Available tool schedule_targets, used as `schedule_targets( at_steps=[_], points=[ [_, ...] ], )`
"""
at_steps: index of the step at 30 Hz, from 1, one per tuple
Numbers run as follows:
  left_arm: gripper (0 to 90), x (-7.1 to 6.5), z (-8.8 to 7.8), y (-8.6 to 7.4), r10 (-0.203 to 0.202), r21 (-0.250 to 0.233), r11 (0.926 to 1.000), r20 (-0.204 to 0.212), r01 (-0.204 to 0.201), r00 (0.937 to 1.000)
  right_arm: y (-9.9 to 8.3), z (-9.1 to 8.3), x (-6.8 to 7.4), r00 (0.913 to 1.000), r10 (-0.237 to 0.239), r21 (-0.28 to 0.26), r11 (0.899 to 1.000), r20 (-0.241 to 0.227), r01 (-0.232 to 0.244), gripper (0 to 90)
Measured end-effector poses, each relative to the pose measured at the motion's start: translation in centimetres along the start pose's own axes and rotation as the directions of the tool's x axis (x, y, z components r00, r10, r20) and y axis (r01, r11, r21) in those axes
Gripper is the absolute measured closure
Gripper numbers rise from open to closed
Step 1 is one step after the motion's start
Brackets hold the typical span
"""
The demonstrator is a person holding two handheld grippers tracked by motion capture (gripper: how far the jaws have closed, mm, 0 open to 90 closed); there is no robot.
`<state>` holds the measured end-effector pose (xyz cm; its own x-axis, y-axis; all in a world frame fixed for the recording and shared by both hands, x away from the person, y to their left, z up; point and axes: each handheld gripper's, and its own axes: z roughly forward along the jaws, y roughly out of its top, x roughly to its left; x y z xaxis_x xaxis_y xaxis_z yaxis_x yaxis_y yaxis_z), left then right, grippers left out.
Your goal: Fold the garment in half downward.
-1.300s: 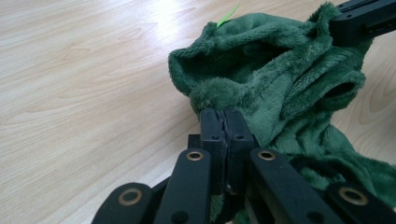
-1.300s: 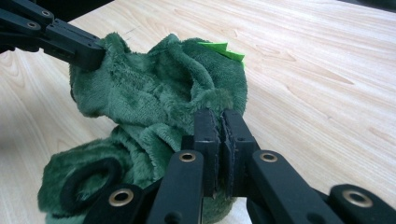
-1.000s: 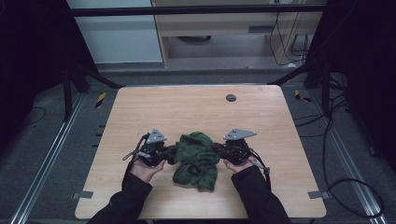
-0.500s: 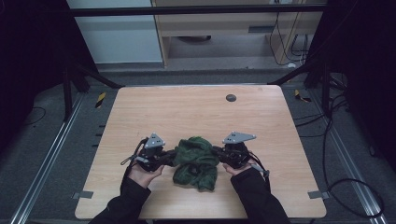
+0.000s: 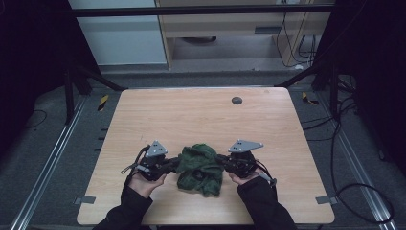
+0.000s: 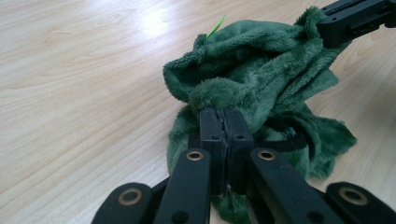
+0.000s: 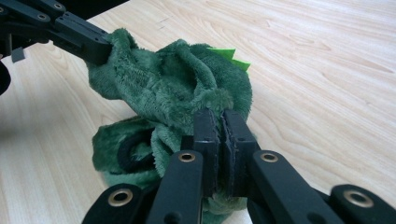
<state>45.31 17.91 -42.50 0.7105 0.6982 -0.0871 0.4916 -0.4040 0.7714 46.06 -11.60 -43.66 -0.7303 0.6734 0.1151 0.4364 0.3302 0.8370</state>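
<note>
1. One green plush cloth (image 5: 200, 163) lies bunched on the wooden table (image 5: 201, 115), toward the six o'clock edge where the person stands, roughly midway across the width. In the left gripper view the cloth (image 6: 254, 79) shows thick fuzzy pile, a thin bright green tag sticking up at its top, and a black loop or strap low in the folds. The right gripper view shows the cloth (image 7: 168, 88) with a bright green serrated edge (image 7: 229, 56) on its far side.

2. At the cloth's nine o'clock side, the left gripper (image 5: 172, 163) has its jaws pressed together on a fold of fabric; in its own view the left gripper (image 6: 226, 123) shows the two black jaws closed with plush pinched between them.

3. At the three o'clock side, the right gripper (image 5: 221, 160) bites the opposite edge the same way; up close the right gripper (image 7: 221, 126) has its jaws closed on a tuft of the pile.

4. Compared with a second ago, both hands have drawn slightly back toward six o'clock, and the cloth has come with them. The left gripper has shifted a little toward nine o'clock, so the bundle looks a touch more stretched between the two.

5. Farther out, a small dark round disc (image 5: 236, 100) sits on the table near the twelve o'clock edge, well apart from the cloth.
</note>
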Motion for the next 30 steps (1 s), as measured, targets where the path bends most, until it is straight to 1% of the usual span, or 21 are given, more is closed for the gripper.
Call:
schedule_targets(
  at_steps=[4, 12, 17, 20, 27, 30],
  points=[
    [88.7, -0.4, -0.2, -0.4, 0.004, 0.005, 1.0000, 0.007, -0.004, 1.0000, -0.5, -0.1, 0.3, 1.0000, 0.000, 0.007, 1.000, -0.007, 0.000, 85.7],
    [88.7, -1.0, 0.1, -1.3, 0.012, 0.032, 0.9994, 0.023, -0.013, 0.9997, -1.4, -0.4, 0.8, 0.9997, -0.001, 0.014, 1.000, -0.024, 0.002, 85.5],
    [88.7, -1.3, 0.2, -1.7, 0.010, 0.041, 0.9991, 0.027, -0.011, 0.9996, -1.8, -0.5, 1.0, 0.9995, 0.006, 0.022, 1.000, -0.030, -0.006, 85.4],
    [88.7, -1.6, 0.4, -2.2, 0.012, 0.062, 0.9980, 0.034, -0.014, 0.9994, -2.2, -0.6, 1.1, 0.9991, 0.016, 0.023, 1.000, -0.038, -0.015, 85.4],
    [88.5, -1.8, 0.4, -2.8, 0.002, 0.068, 0.9977, 0.034, -0.004, 0.9994, -3.1, -0.6, 1.5, 0.9982, 0.035, 0.045, 0.998, -0.049, -0.032, 85.0],
    [88.6, -2.0, 0.5, -3.1, 0.002, 0.084, 0.9965, 0.039, -0.005, 0.9992, -3.4, -0.6, 1.6, 0.9977, 0.043, 0.052, 0.998, -0.052, -0.040, 84.9]
  ],
)
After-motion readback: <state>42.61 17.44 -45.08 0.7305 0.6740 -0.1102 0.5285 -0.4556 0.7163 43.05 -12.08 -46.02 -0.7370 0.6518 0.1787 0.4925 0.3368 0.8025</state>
